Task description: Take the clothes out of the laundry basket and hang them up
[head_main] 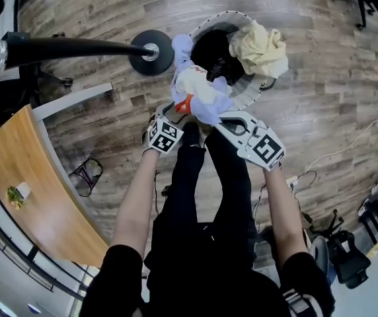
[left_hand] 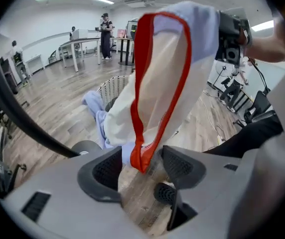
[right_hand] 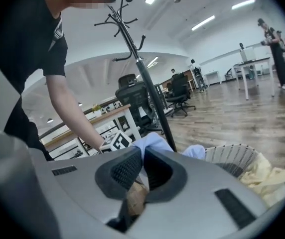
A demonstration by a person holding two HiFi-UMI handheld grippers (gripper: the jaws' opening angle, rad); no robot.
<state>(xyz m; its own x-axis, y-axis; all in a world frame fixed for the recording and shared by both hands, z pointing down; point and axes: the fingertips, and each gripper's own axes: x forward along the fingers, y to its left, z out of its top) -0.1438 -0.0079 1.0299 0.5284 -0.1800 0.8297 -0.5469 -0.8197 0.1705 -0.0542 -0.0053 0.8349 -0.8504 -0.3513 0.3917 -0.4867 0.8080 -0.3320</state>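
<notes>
- Red trim (left_hand: 138, 108) runs along the edge of the white and pale blue shirt (head_main: 199, 92). I am holding the shirt up in the air above the laundry basket (head_main: 223, 16).
- The fingers of my right gripper (right_hand: 142, 152) are pressed together on a fold of the pale blue cloth.
- The fingers of my left gripper (left_hand: 143, 167) are spread wide. The red trim hangs down between them, but they are not squeezing it.
- So only one pinch holds the shirt up. I think it could slip out and drop back if I tug or swing it.
- The bottom of the shirt hangs close to the basket. It might catch on the rim as I lift.
- If my left fingers close now, they may grab only the thin trim, and that could pull free.
- I count one basket, one shirt in the air, one yellow cloth (head_main: 260, 48) draped over the rim, one coat stand (head_main: 151, 53) and two grippers.
- Inside the basket it is dark, so I cannot tell if more clothes are in there.
</notes>
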